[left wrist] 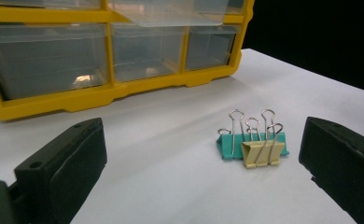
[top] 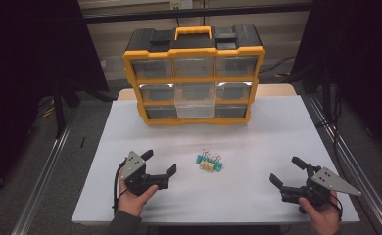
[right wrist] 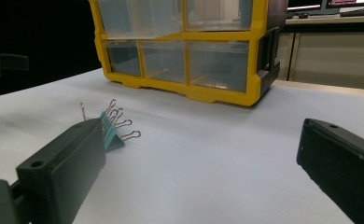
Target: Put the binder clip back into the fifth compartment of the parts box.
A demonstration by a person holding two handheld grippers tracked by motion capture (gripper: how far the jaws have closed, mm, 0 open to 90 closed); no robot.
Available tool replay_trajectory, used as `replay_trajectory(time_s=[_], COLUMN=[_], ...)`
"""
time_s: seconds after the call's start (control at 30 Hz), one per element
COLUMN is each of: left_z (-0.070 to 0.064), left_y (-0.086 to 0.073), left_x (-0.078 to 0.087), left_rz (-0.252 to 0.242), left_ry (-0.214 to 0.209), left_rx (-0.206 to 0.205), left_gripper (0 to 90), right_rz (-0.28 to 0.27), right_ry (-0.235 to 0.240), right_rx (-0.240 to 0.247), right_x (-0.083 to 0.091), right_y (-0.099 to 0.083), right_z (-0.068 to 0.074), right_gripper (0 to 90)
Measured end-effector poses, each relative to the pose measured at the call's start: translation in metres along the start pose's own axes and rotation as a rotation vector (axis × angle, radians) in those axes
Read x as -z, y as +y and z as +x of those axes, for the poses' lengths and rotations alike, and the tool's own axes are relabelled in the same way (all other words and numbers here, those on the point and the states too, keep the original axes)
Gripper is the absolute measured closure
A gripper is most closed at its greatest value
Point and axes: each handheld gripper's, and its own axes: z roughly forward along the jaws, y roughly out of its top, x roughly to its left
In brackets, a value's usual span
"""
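Several binder clips (top: 209, 162) — a teal one with small cream ones against it — lie clustered on the white table (top: 257, 142), between the two grippers and in front of the yellow drawer organizer (top: 194, 73), whose middle drawer (top: 195, 104) is pulled out. Left gripper (top: 159, 164) rests near the clips with jaws spread wide and empty — right gripper (top: 287, 170) sits farther off, equally agape, holding nothing.

Black hand-held gripper (top: 158, 164), grey plate
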Motion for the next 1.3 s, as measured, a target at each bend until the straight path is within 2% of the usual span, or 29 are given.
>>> replay_trajectory(time_s=[0.17,0.3,0.5,0.67,0.77,0.87,1.13,1.23,1.3], left_z=[-0.010,-0.017,-0.024,-0.029,-0.032,-0.037,-0.045,-0.048,-0.049], left_y=[0.003,0.005,0.005,0.005,0.005,0.004,0.000,-0.001,-0.001], left_x=[-0.010,-0.019,-0.028,-0.035,-0.039,-0.046,-0.059,-0.066,-0.069], left_rz=[0.033,0.048,0.078,0.100,0.105,0.129,0.180,0.196,0.218], left_ry=[-0.009,-0.017,-0.030,-0.021,-0.027,-0.043,-0.035,-0.034,-0.026], left_rx=[-0.013,-0.009,-0.008,-0.012,-0.009,-0.013,-0.013,0.003,-0.006], left_gripper=[1.0,1.1,1.2,1.4,1.5,1.6,2.1,3.3,4.5], right_rz=[-0.003,-0.002,0.000,-0.001,0.000,-0.001,0.000,0.001,0.000], right_ry=[-0.002,-0.001,-0.002,-0.001,-0.003,-0.001,0.002,0.001,0.001], right_rx=[0.001,-0.002,0.001,0.004,0.003,0.006,0.004,0.010,0.011], right_x=[0.001,0.001,0.000,0.000,0.000,0.000,0.000,0.000,0.001], right_y=[0.000,0.000,0.000,0.001,0.001,0.001,0.001,0.001,0.001], right_z=[-0.002,-0.002,0.000,-0.001,-0.001,-0.001,0.000,0.000,0.000], right_gripper=[1.0,1.0,1.0,1.0,1.0,1.0,1.1,1.1,1.2])
